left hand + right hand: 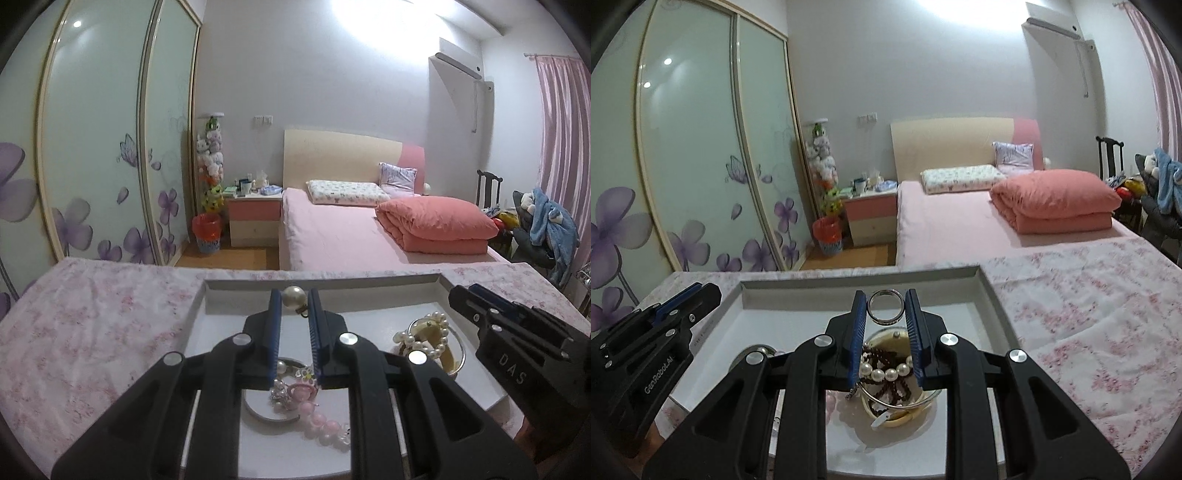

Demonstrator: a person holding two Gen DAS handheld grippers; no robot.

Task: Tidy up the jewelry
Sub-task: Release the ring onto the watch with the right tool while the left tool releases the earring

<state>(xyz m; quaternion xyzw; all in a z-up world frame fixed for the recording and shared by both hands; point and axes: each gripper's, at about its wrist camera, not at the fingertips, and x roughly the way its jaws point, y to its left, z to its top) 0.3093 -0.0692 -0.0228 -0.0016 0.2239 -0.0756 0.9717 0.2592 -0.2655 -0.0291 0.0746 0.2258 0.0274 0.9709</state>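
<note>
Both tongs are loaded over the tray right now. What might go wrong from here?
1. The pearl earring sits only at the very tips of the left tongs; being round, it may slip out and roll across the white tray.
2. The silver ring is pinched edge-on at the tips of the right tongs and might pop free.
3. The right tongs hang above the glass dish of pearl strands, so lowering them may snag a strand.

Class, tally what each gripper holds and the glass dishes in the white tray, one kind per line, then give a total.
Pearl earring, held in the left gripper: 1
Silver ring, held in the right gripper: 1
Glass dishes in the white tray: 2
Total: 4
</note>
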